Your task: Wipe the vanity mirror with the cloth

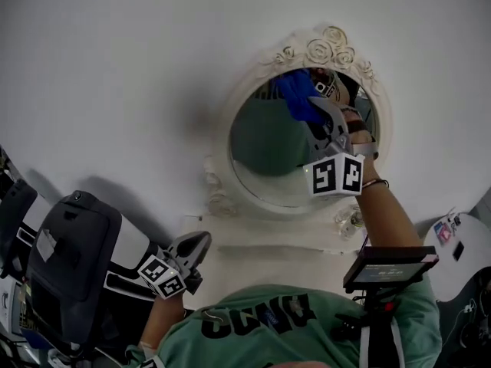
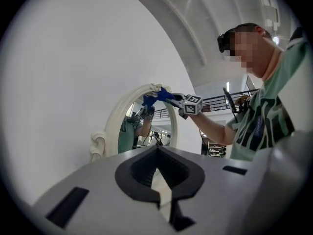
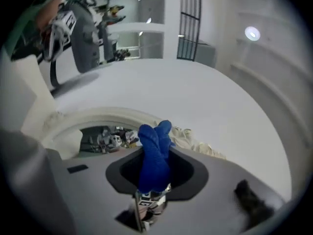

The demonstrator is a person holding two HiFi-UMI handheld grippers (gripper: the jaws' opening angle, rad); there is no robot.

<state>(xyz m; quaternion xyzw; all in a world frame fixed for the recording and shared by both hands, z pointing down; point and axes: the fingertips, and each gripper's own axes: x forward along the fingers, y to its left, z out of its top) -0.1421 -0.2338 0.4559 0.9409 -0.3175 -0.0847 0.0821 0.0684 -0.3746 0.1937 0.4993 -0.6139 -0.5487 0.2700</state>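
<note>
Right gripper (image 1: 316, 107): I have it clamped on the cloth (image 1: 295, 96), at the top of the mirror (image 1: 265, 148).
Left gripper (image 2: 157, 181): closed, empty, away from the mirror.
Progress: mid-wipe, I reckon; lower glass left.

wall (image 1: 115, 52): plain white; ceiling lamp (image 3: 252, 33): lit; railing (image 3: 190, 13): dark upright bars

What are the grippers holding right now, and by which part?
The right gripper clamps the blue cloth by one bunched end, and the rest sticks out toward the top of the vanity mirror. The left gripper holds nothing.
</note>
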